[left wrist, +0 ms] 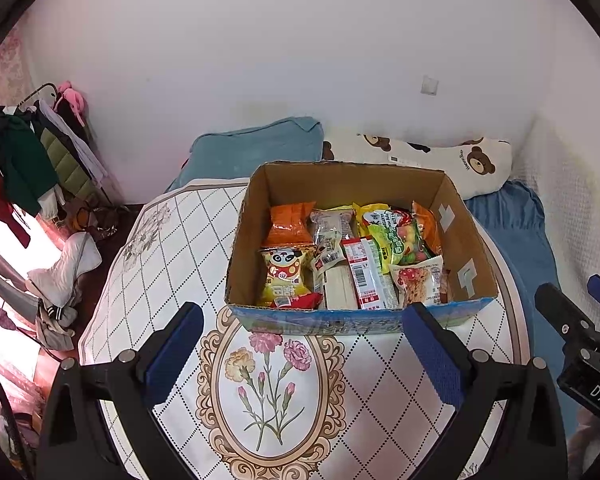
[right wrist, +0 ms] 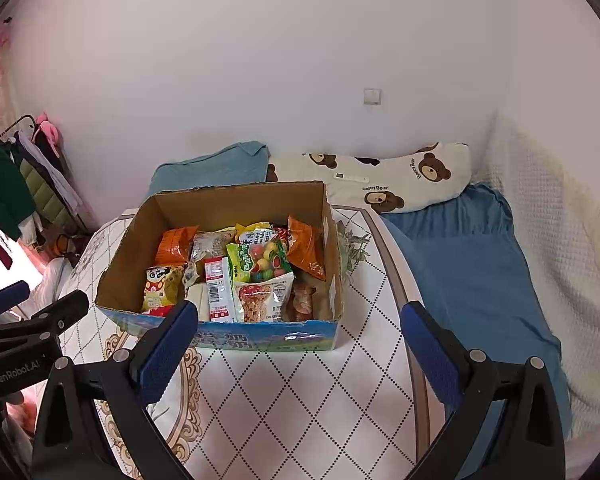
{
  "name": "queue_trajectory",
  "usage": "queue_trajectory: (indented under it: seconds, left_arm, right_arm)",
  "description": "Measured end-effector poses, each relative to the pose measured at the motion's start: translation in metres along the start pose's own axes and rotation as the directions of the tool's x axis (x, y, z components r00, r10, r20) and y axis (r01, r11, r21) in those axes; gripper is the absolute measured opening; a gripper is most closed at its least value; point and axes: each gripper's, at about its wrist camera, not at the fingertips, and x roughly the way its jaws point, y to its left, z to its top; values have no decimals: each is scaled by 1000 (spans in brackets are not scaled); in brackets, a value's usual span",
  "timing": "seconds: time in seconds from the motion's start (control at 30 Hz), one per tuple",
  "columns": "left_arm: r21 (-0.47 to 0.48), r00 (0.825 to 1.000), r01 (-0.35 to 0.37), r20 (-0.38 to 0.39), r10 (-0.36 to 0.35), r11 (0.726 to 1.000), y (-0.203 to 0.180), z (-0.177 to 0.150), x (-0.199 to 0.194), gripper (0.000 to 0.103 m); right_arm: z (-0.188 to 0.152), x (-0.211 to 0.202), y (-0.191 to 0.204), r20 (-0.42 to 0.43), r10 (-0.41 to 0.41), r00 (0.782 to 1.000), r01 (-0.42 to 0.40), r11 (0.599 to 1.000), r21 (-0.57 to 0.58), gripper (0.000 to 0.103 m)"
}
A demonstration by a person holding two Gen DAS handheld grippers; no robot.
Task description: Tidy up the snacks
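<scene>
White wall fills the top of both views; below it a floral-print table [left wrist: 284, 380] stands against a bed with a blue sheet [right wrist: 468, 264] and a bear pillow [right wrist: 400, 176]. Centre frame, a cardboard box [left wrist: 452, 216] sits on the table, packed with snacks [left wrist: 352, 256]: orange bags, a panda packet, a green candy bag, red-labelled bars. No packet lies loose on the table, so the sorting looks about done. Both claws hang released and empty near the box's front edge: left gripper [left wrist: 304, 344], right gripper [right wrist: 300, 344]. Clothes [left wrist: 24, 168] crowd a rack at left.
</scene>
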Motion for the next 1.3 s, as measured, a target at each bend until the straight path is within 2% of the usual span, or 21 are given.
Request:
queue_trajectory:
  seconds: [1.3]
  left_arm:
    - [6, 1000, 0, -3, 0, 1000, -2, -8, -7, 102]
  right_arm:
    - [-8, -7, -2, -16, 13, 1000, -12, 1000, 15, 103]
